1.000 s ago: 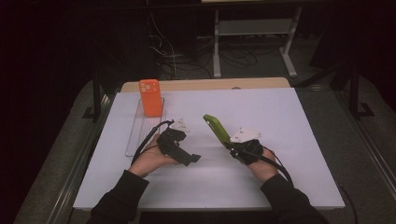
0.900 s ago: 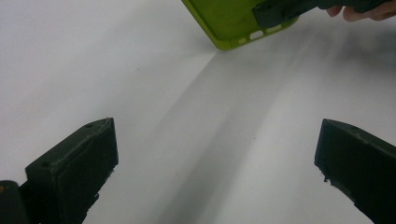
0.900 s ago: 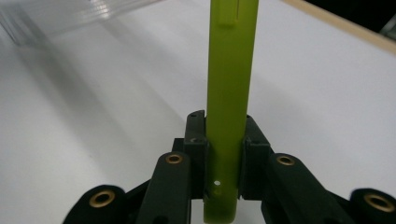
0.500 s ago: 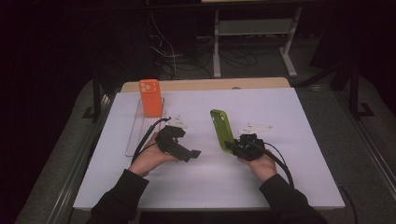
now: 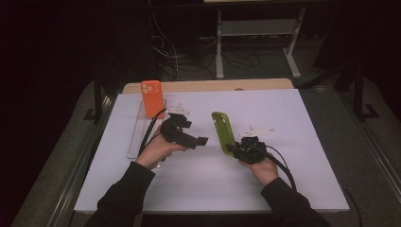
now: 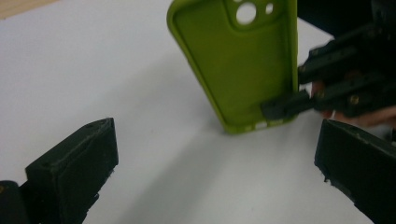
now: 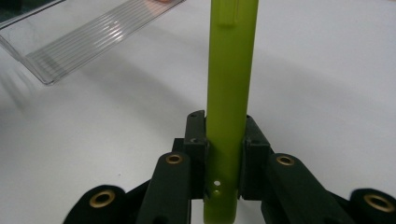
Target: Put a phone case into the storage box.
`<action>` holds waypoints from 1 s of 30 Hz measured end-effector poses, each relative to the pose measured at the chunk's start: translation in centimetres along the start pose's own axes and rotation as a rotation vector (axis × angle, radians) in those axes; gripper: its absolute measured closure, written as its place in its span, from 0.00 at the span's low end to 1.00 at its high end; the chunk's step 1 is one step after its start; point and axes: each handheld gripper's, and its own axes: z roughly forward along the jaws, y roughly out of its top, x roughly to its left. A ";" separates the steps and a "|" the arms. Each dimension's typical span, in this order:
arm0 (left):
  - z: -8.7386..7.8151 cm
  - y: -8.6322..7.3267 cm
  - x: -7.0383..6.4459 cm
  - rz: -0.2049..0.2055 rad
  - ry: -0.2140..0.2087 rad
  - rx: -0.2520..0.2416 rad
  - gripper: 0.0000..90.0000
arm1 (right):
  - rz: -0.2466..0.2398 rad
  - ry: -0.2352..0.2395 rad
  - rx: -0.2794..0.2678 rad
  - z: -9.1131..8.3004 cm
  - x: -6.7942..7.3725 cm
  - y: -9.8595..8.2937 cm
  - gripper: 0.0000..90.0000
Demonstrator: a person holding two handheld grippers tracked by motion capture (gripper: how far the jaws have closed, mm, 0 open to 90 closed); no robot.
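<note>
While the right gripper (image 5: 232, 148) clenches the green phone case (image 5: 223, 132) by its bottom end above the bench (image 5: 302, 142), the left gripper (image 5: 201, 141) waits released, probably ready to take it.

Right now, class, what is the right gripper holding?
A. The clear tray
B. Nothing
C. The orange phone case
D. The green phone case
D: the right gripper is shut on the lower end of the green phone case, gripping it edge-on between its two jaws.
</note>
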 end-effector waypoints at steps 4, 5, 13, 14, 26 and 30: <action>0.8 0.8 0.0 -0.015 -0.022 -0.017 0.00 | -0.007 0.004 -0.003 0.1 0.3 0.1 0.84; 1.0 0.9 0.0 -0.021 -0.024 -0.017 0.00 | -0.009 0.004 -0.002 0.1 0.4 0.1 0.84; 2.5 1.7 -0.1 -0.024 -0.060 -0.051 0.00 | -0.020 0.031 -0.020 0.1 1.0 0.2 0.84; 2.6 1.8 -0.2 -0.030 -0.066 -0.057 0.00 | -0.021 0.032 -0.023 0.1 1.1 0.3 0.84; 4.0 1.7 -0.4 -0.070 -0.080 -0.099 0.00 | -0.027 0.061 -0.026 0.5 2.0 0.4 0.84; 4.2 1.8 -0.6 -0.074 -0.071 -0.110 0.02 | -0.036 0.060 -0.023 0.6 2.1 0.4 0.84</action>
